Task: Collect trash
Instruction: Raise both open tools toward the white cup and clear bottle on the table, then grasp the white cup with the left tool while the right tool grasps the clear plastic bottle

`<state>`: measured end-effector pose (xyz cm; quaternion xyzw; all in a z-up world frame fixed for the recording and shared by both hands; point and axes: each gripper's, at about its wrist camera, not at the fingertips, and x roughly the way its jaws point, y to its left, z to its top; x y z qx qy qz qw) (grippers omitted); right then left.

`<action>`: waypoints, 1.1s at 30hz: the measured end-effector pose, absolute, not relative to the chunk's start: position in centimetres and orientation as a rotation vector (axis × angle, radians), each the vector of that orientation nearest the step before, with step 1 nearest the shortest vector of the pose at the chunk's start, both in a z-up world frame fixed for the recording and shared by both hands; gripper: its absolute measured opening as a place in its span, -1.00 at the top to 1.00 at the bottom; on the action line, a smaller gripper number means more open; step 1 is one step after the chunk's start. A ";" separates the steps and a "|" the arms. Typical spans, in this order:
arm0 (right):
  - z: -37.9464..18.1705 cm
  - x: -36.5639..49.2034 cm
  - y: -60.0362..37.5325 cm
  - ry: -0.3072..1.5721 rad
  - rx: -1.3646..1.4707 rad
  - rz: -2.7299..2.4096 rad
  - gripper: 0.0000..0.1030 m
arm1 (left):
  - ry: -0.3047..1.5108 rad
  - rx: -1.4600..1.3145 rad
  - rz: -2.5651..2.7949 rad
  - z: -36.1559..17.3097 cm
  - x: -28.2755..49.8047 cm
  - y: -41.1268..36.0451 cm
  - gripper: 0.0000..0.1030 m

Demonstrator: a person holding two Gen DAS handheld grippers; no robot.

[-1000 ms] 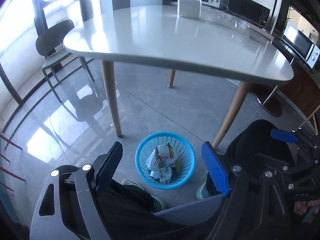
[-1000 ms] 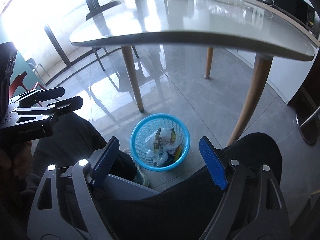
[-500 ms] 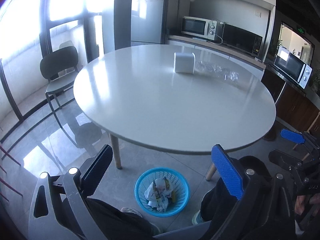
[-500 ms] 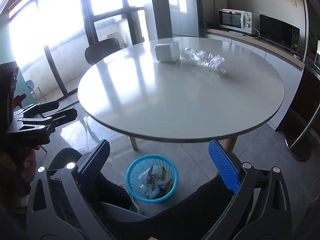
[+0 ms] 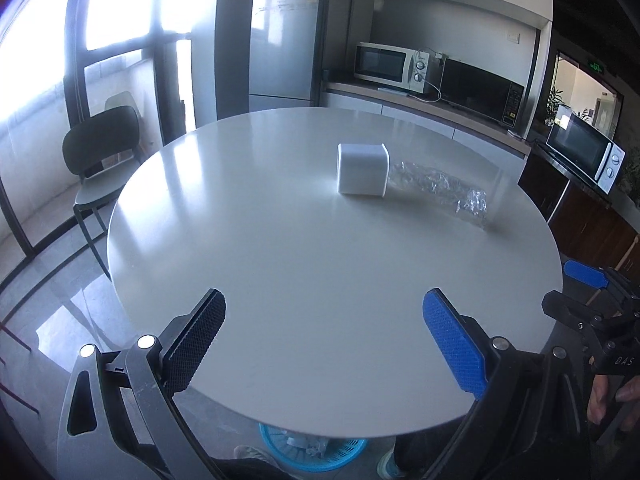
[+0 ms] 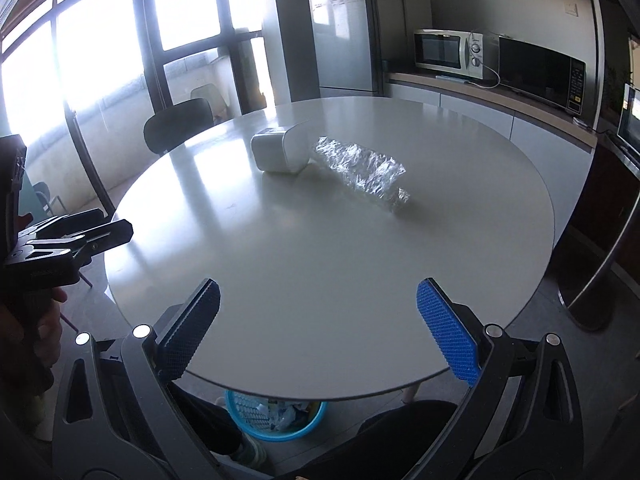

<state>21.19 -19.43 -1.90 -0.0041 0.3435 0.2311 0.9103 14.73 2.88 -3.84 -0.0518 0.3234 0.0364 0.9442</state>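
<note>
A crumpled clear plastic wrapper (image 5: 440,192) (image 6: 362,172) lies on the round white table (image 5: 320,280) (image 6: 320,260), to the right of a white box (image 5: 362,174) (image 6: 280,152). A blue trash basket (image 5: 312,450) (image 6: 274,416) with wrappers inside stands on the floor under the table's near edge, mostly hidden. My left gripper (image 5: 326,344) is open and empty over the near edge. My right gripper (image 6: 318,326) is open and empty there too. Each gripper shows at the side of the other's view, the right (image 5: 600,304) and the left (image 6: 72,240).
A black chair (image 5: 100,152) (image 6: 178,124) stands at the table's far left side. A fridge (image 5: 286,40) and microwaves (image 5: 390,62) on a counter stand behind the table. Windows lie to the left. The person's legs are beside the basket.
Both grippers have risen from beside the basket below the table to above the tabletop. The basket has slid almost out of sight under the table edge. Both stayed open.
</note>
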 end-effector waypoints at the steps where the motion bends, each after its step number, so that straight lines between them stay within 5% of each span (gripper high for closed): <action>1: -1.9 22.0 -19.6 0.712 -0.001 0.473 -0.83 | 0.659 -0.101 0.073 -3.8 15.4 2.8 -0.89; 19: -2.0 33.4 -19.2 0.794 0.029 0.498 -0.66 | 0.677 -0.021 0.087 -2.1 26.9 0.2 -0.88; 30: -3.1 37.5 -16.8 0.900 0.015 0.568 -0.13 | 0.781 0.103 0.160 -3.4 34.1 -1.0 -0.85; 33: -3.7 37.9 -16.2 0.921 0.001 0.569 0.04 | 0.804 0.109 0.171 -3.6 35.1 -0.9 -0.68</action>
